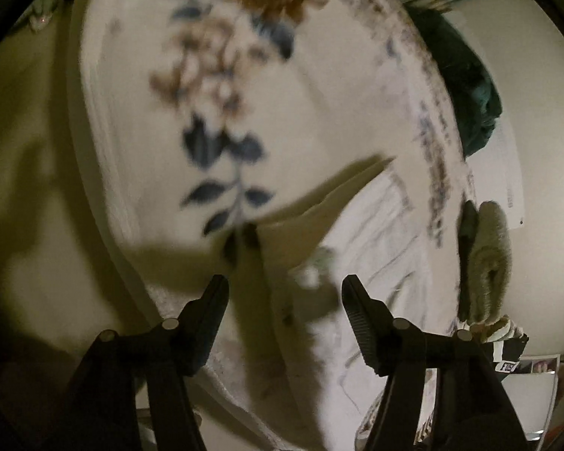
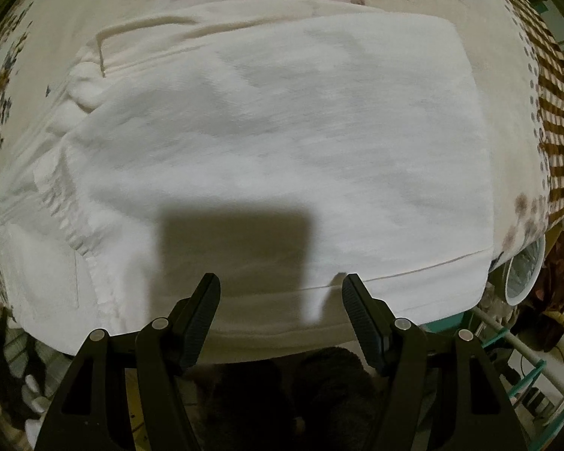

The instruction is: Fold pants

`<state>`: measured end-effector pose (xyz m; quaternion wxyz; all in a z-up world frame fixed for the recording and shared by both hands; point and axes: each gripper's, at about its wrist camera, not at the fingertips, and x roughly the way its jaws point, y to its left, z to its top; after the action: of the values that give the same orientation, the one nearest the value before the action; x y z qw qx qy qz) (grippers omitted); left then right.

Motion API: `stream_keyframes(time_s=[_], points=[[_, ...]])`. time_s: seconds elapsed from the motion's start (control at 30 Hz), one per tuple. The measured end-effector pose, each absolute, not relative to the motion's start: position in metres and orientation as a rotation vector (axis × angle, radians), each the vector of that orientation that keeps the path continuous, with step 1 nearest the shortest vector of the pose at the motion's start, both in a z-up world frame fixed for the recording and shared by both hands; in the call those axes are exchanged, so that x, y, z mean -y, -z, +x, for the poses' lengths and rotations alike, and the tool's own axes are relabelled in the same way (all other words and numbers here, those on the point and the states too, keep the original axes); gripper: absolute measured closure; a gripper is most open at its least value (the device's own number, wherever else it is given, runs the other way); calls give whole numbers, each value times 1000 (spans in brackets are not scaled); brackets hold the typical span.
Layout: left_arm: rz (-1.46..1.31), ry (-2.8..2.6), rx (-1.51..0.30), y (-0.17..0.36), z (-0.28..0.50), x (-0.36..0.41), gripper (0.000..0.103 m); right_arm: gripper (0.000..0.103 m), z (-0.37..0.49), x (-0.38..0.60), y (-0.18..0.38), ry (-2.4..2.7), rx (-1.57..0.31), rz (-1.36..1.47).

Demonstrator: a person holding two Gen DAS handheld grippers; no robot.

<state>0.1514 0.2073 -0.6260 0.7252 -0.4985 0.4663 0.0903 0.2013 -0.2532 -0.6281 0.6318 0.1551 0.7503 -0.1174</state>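
Left claw (image 1: 285,286) hangs spread and empty over the cream floral bedspread (image 1: 222,86), above what seems, through blur, a white fabric edge. Right claw (image 2: 281,285) is likewise spread, gripping nothing, at the near edge of the bed, where the folded white cloth pants (image 2: 282,131) lie flat.
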Motion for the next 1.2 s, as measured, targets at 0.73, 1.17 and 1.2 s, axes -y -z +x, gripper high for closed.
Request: stream_keyframes(time_s=[0.73, 1.17, 1.2], points=[[-934, -157, -792, 572, 166, -173, 87, 33, 194, 284, 628, 260, -1671, 400], [-667, 345, -775, 403, 160, 42, 90, 33, 141, 406, 574, 348, -1538, 584], [-654, 383, -803, 405, 159, 69, 90, 33, 134, 419, 572, 361, -1528, 590]])
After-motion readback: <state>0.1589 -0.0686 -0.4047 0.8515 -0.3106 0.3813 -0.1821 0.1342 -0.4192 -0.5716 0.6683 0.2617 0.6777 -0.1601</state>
